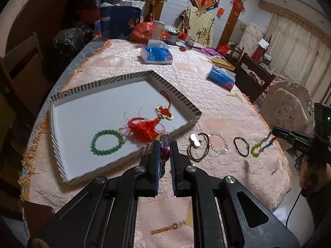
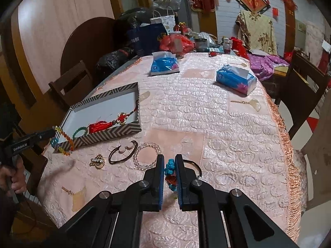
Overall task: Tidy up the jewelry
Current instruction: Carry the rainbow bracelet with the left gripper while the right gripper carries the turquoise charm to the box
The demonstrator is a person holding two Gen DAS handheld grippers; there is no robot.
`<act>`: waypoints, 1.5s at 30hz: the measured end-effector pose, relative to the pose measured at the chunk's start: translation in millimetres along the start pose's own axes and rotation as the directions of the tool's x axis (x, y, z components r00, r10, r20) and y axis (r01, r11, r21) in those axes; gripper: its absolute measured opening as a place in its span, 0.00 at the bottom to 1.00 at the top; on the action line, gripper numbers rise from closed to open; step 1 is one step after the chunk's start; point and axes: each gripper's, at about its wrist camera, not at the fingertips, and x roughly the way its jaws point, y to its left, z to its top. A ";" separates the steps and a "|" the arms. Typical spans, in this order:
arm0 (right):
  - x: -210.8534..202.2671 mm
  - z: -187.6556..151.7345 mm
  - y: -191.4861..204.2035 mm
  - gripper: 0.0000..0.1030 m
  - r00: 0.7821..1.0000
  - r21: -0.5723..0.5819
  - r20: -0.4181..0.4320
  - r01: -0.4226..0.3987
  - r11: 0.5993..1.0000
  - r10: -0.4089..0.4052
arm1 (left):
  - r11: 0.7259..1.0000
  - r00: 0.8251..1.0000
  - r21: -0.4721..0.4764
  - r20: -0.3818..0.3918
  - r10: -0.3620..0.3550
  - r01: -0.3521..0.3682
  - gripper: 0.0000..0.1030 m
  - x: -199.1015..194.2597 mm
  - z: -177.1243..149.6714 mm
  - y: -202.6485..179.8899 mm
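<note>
A striped tray (image 1: 186, 101) with a white floor holds a green bead bracelet (image 1: 107, 142) and a red tassel knot charm (image 1: 149, 128). My left gripper (image 1: 164, 144) is shut on a multicoloured bead bracelet (image 1: 164, 140), held over the tray's near corner; the bracelet shows in the right wrist view (image 2: 62, 138). My right gripper (image 2: 170, 159) is shut on a turquoise and red bead bracelet (image 2: 170, 171), lifted above the cloth. On the cloth lie a clear bead bracelet (image 2: 147, 155), a black hair tie with white discs (image 2: 123, 150), a black hair tie (image 1: 241, 146) and a gold rhinestone charm (image 2: 97, 160).
Two blue tissue packs (image 2: 164, 64) (image 2: 235, 78) lie further back on the pink quilted tablecloth (image 2: 227, 134). Bags, jars and clutter fill the table's far end (image 2: 178, 41). Wooden chairs stand at the left (image 2: 72, 86) and right (image 2: 300, 86).
</note>
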 end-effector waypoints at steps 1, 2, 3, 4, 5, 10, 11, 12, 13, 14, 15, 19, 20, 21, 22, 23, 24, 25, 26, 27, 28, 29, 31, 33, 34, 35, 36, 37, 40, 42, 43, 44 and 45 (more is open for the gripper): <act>-0.4 1.9 2.3 0.09 1.000 -0.006 -0.004 0.001 1.000 -0.001 | 1.000 1.000 0.000 0.006 0.004 -0.004 0.07 -2.2 2.2 1.3; -0.8 4.0 4.3 0.09 1.000 -0.010 -0.008 0.000 1.000 0.000 | 1.000 1.000 0.000 0.011 0.006 -0.006 0.07 -3.7 4.4 2.1; -0.2 6.1 6.2 0.09 1.000 -0.011 -0.014 -0.003 1.000 0.003 | 1.000 1.000 0.000 0.016 0.009 -0.009 0.07 -5.7 6.5 3.3; 0.9 7.6 7.8 0.09 1.000 -0.011 -0.021 -0.003 1.000 0.003 | 1.000 1.000 0.001 0.021 0.013 -0.013 0.07 -7.9 9.1 4.9; 2.8 9.2 9.5 0.09 1.000 -0.011 -0.031 -0.002 1.000 0.002 | 1.000 1.000 0.002 0.024 0.014 -0.014 0.07 -8.9 10.7 5.8; 11.8 14.0 16.2 0.09 0.997 -0.019 -0.081 0.000 1.000 -0.002 | 0.999 0.999 0.019 0.042 0.030 -0.031 0.07 -14.4 21.0 9.3; 13.5 14.1 17.6 0.09 0.996 -0.022 -0.087 0.001 1.000 -0.003 | 0.999 0.998 0.024 0.044 0.036 -0.037 0.07 -14.6 23.5 10.0; 16.1 15.0 20.5 0.09 0.995 -0.031 -0.100 0.003 1.000 -0.006 | 0.999 0.998 0.026 0.045 0.041 -0.043 0.07 -14.3 25.8 11.5; 18.2 15.9 22.9 0.09 0.994 -0.038 -0.108 0.007 0.999 -0.011 | 0.999 0.998 0.025 0.043 0.047 -0.049 0.07 -12.8 28.7 13.7; 20.3 16.8 24.9 0.09 0.993 -0.042 -0.119 0.010 0.999 -0.015 | 0.998 0.998 0.024 0.040 0.050 -0.051 0.07 -11.1 30.7 15.3; 23.5 18.3 27.5 0.09 0.991 -0.046 -0.136 0.013 0.999 -0.019 | 0.998 0.998 0.021 0.036 0.053 -0.054 0.07 -9.3 32.1 16.8; 32.5 22.6 36.4 0.09 0.985 -0.068 -0.168 0.026 0.997 -0.037 | 0.997 0.997 0.014 0.020 0.076 -0.076 0.07 -1.9 39.7 25.0; 34.2 23.6 38.1 0.09 0.984 -0.075 -0.174 0.026 0.997 -0.039 | 0.997 0.997 0.013 0.016 0.080 -0.081 0.07 -0.4 40.9 26.5; 36.0 25.4 40.6 0.09 0.983 -0.083 -0.180 0.028 0.996 -0.042 | 0.996 0.996 0.008 0.010 0.088 -0.089 0.07 2.1 43.4 30.0; 37.8 27.4 43.0 0.09 0.982 -0.090 -0.185 0.029 0.995 -0.046 | 0.995 0.995 0.005 0.005 0.096 -0.096 0.07 3.9 45.2 32.8; 39.4 29.1 44.6 0.09 0.981 -0.096 -0.189 0.028 0.995 -0.046 | 0.995 0.995 0.001 0.001 0.100 -0.100 0.07 5.8 47.2 36.0; 41.3 30.9 47.0 0.09 0.980 -0.105 -0.194 0.030 0.994 -0.050 | 0.994 0.994 -0.002 -0.002 0.107 -0.107 0.07 7.8 49.3 39.4; 43.1 33.1 49.4 0.09 0.979 -0.115 -0.198 0.032 0.993 -0.054 | 0.993 0.993 -0.002 -0.005 0.116 -0.116 0.07 9.8 51.3 42.8; 44.8 35.0 51.1 0.09 0.978 -0.120 -0.201 0.032 0.992 -0.056 | 0.992 0.992 -0.001 -0.008 0.127 -0.127 0.07 12.1 53.6 47.0; 46.4 37.4 52.7 0.09 0.978 -0.126 -0.203 0.032 0.992 -0.057 | 0.991 0.991 -0.004 -0.010 0.132 -0.132 0.07 13.7 55.2 50.3; 48.4 40.4 54.8 0.09 0.977 -0.132 -0.204 0.031 0.991 -0.058 | 0.991 0.991 -0.006 -0.015 0.136 -0.137 0.07 16.1 56.6 53.8; 50.2 42.2 56.0 0.09 0.977 -0.135 -0.205 0.031 0.990 -0.058 | 0.990 0.990 -0.008 -0.019 0.141 -0.141 0.07 18.2 57.5 56.9; 54.7 47.1 60.2 0.09 0.976 -0.146 -0.208 0.032 0.989 -0.062 | 0.989 0.988 -0.014 -0.028 0.149 -0.149 0.07 23.3 58.7 63.3; 59.3 52.2 63.8 0.09 0.976 -0.152 -0.212 0.025 0.988 -0.058 | 0.988 0.988 -0.013 -0.037 0.153 -0.154 0.07 29.3 59.7 68.3; 61.7 55.1 65.6 0.09 0.976 -0.152 -0.212 0.022 0.988 -0.055 | 0.988 0.987 -0.015 -0.043 0.156 -0.157 0.07 32.1 59.6 70.1; 63.9 58.8 67.6 0.09 0.976 -0.153 -0.213 0.019 0.988 -0.052 | 0.987 0.987 -0.018 -0.047 0.156 -0.157 0.07 35.1 59.6 72.0; 65.3 61.9 69.5 0.09 0.976 -0.152 -0.212 0.015 0.988 -0.048 | 0.987 0.987 -0.021 -0.050 0.155 -0.156 0.07 37.8 59.8 73.2; 67.1 67.7 72.0 0.09 0.978 -0.152 -0.207 0.009 0.988 -0.041 | 0.987 0.986 -0.021 -0.051 0.156 -0.157 0.07 39.5 59.9 73.6; 69.8 88.1 81.9 0.09 0.985 -0.143 -0.172 -0.024 0.989 -0.001 | 0.987 0.986 -0.024 -0.055 0.155 -0.157 0.07 45.3 59.3 75.0; 70.8 101.1 90.7 0.09 0.989 -0.142 -0.148 -0.049 0.989 0.027 | 0.987 0.986 -0.027 -0.059 0.158 -0.160 0.07 50.5 58.2 76.8; 72.5 107.5 95.2 0.09 0.990 -0.145 -0.136 -0.056 0.988 0.036 | 0.986 0.985 -0.032 -0.064 0.160 -0.162 0.07 53.5 57.5 78.6; 74.8 113.2 100.0 0.09 0.991 -0.147 -0.124 -0.065 0.987 0.047 | 0.986 0.984 -0.037 -0.069 0.162 -0.165 0.07 56.8 56.8 80.5; 77.3 117.4 102.9 0.09 0.992 -0.148 -0.117 -0.072 0.986 0.055 | 0.985 0.984 -0.042 -0.075 0.164 -0.168 0.07 59.6 56.3 82.7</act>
